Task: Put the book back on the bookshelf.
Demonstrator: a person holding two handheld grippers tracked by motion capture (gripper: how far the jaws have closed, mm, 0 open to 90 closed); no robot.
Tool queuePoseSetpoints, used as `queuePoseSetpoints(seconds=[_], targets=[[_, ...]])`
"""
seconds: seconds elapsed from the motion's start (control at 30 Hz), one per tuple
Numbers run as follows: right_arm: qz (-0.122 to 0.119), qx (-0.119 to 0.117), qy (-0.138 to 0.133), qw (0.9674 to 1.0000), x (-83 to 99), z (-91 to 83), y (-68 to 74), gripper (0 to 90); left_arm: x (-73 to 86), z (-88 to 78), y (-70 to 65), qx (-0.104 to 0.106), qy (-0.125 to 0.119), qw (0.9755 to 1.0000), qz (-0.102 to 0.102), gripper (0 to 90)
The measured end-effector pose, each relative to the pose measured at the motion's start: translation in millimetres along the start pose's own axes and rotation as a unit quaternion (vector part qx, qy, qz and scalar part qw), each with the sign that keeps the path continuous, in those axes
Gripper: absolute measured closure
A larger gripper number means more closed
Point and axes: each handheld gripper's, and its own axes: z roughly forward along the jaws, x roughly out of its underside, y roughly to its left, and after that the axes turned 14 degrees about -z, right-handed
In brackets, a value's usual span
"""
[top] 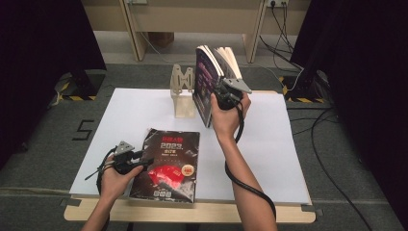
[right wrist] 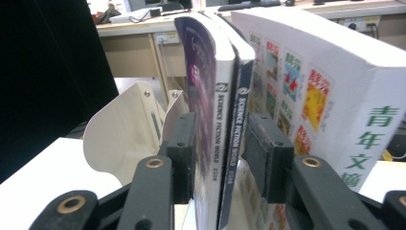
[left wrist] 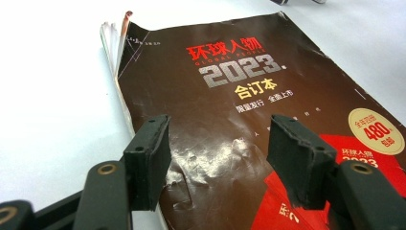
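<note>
**Books to the stand — one upright, one still flat**

Two magazines (right wrist: 218, 124) are seen upright at the far side of the worktop (top: 144, 110), spines facing the right gripper (right wrist: 218, 158); its fingers (right wrist: 184, 153) are parted around both spines, the left pad at or almost at the cover, the other a little clear — no firm hold is judged. A wooden bookstand (top: 182, 91) stands just left of them, a thicker book (right wrist: 335, 96) to their right. The dark 2023 magazine (top: 166, 163) lies flat near the front edge, long axis running away from the person. The left gripper (left wrist: 215, 163) is poised low over its cover, fingers open — nothing is gripped. That hand is the nearer one.
</note>
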Motion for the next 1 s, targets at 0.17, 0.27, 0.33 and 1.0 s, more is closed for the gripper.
queuePoseSetpoints(seconds=[0.17,0.27,0.33,1.0], targets=[[-0.002,0.007,0.006,1.0000,-5.8,7.7,-4.5,61.1,0.2,0.1,0.3,0.000,0.001,1.0000,0.000,39.1],[0.002,0.006,0.014,0.9999,-6.7,14.1,-4.6,61.1,-0.5,-0.3,1.3,0.000,-0.002,1.0000,-0.002,39.1],[-0.002,0.004,0.018,0.9998,-8.1,18.2,-3.2,61.6,-0.2,-0.2,2.1,-0.001,-0.001,1.0000,-0.002,39.1],[-0.010,-0.013,0.042,0.9990,-29.9,53.9,5.4,64.3,-0.8,-1.2,3.6,0.000,-0.004,1.0000,-0.004,39.1]])
